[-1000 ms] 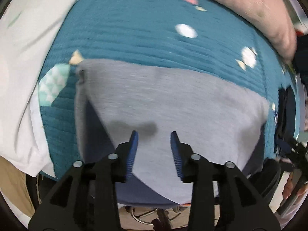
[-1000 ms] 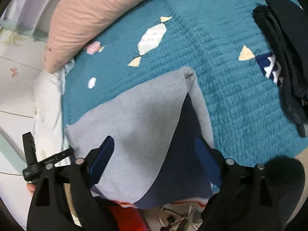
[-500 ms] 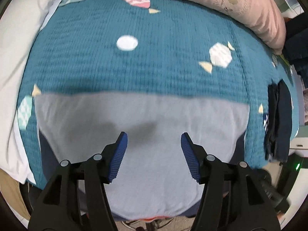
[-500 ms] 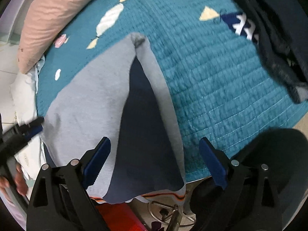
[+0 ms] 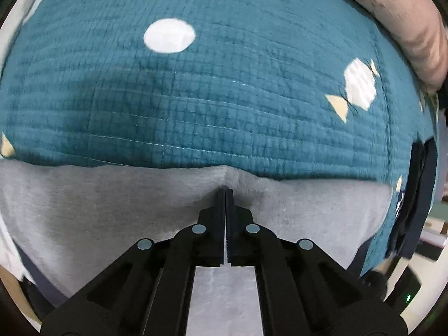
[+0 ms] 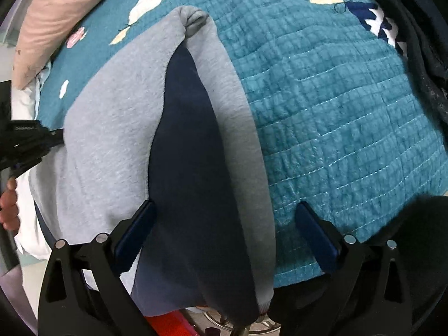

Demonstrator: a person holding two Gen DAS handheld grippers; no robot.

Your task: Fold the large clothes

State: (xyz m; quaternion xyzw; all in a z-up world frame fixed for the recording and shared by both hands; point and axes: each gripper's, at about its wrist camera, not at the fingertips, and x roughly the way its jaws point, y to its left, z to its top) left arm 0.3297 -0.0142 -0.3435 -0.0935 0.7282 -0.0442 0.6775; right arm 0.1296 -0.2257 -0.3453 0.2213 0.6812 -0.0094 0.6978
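A large grey garment [image 5: 112,210] with a dark navy inner panel [image 6: 190,154] lies folded on the teal quilt. My left gripper [image 5: 225,191] is shut, its tips pinching the garment's far folded edge, where the cloth puckers. The right wrist view shows the same gripper [image 6: 50,137] at the grey garment's [image 6: 112,128] left edge. My right gripper [image 6: 225,207] hovers just above the garment's near right part, with its jaws opening wide. The navy panel and a grey sleeve lie below the gap, and the pads [image 6: 140,229] press on nothing.
The teal quilt [image 5: 224,98] with candy patches covers the bed. A pink pillow [image 5: 406,28] lies along the far side. Dark clothes [image 6: 425,56] sit on the quilt's right edge. A person's hand [image 6: 8,204] holds the left gripper. The bed's edge is near the bottom.
My left gripper has moved forward and down to the garment's far edge and shut on it. My right gripper has come down closer to the garment and its jaws have spread wider.
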